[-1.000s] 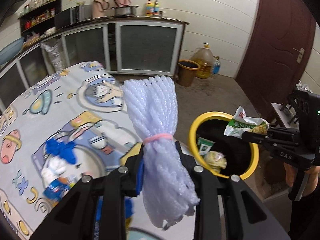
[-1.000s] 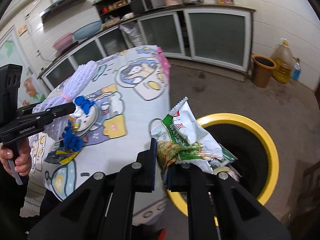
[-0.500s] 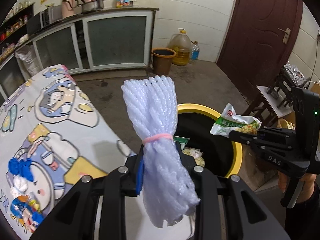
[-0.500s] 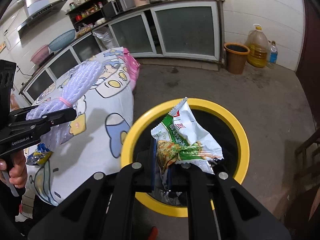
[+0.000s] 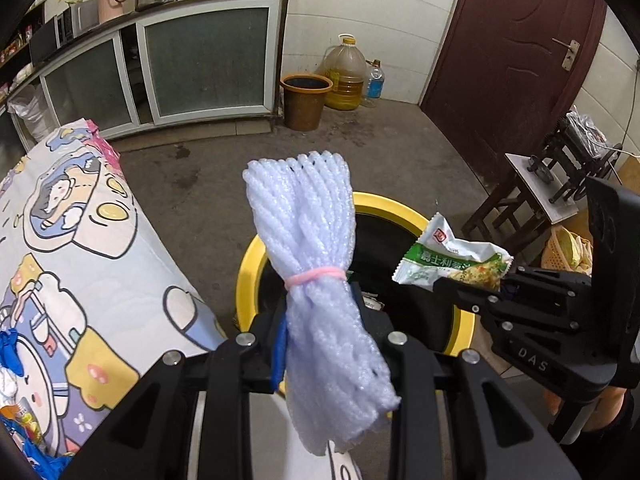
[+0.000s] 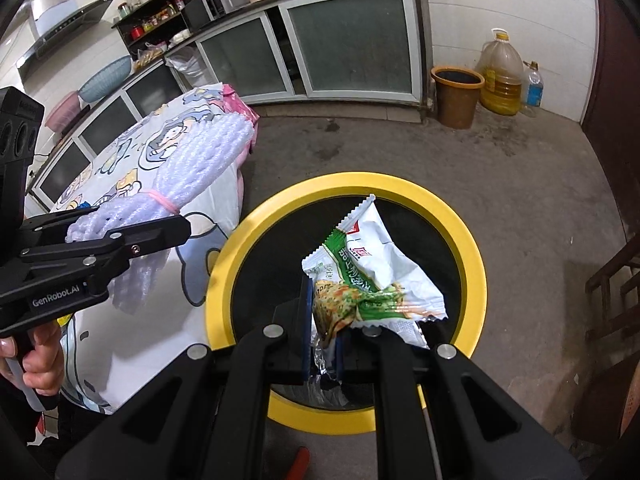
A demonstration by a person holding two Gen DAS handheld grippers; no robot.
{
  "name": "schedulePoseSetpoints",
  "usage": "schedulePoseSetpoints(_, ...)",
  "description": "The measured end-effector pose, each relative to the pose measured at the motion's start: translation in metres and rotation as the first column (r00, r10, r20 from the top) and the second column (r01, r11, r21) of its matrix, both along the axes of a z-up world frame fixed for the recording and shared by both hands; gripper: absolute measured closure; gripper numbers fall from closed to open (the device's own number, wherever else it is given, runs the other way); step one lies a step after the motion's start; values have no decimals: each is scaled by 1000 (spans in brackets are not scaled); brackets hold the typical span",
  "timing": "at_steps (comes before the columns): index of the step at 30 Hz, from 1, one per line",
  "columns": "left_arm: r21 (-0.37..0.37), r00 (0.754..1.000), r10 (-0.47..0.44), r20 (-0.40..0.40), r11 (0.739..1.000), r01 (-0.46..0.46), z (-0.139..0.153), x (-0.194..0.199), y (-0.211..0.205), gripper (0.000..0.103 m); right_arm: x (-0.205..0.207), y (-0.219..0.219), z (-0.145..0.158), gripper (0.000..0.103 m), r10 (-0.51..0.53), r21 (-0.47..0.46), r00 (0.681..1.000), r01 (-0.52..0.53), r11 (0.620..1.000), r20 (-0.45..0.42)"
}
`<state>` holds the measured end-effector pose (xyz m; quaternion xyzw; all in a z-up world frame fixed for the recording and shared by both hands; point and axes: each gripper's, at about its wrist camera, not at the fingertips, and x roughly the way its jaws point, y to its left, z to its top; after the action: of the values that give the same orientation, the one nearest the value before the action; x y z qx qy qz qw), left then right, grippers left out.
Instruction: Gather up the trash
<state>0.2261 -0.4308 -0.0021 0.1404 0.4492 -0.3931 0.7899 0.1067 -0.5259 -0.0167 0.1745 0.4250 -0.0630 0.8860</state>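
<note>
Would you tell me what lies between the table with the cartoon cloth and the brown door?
In the left wrist view, the yellow-rimmed bin stands between the table and the brown door, on bare concrete floor.

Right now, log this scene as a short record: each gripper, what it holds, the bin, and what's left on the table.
left gripper: shut on foam net bundle
right gripper: shut on snack wrapper, over the bin's opening
bin: yellow rim, black inside, on the floor beside the table
table: cartoon cloth, blue and orange scraps at its near edge
</note>
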Motion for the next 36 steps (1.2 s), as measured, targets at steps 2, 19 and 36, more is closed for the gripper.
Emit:
schedulePoseSetpoints(2,2,1000,1,-7,1000,-1,-4,1,-3,77,1,-1,-2,94,-9,-3,1000,9,1000,-10)
schedulePoseSetpoints(19,-67,992,121,-40,990,-123,11,13,32,12,0,-12,-27,46,-81,43,993,85,995,-90)
schedulePoseSetpoints(36,-141,974,228,-5,964,-226,56,17,137,12,21,3,-10,34,-81,247,983,121,962,-165)
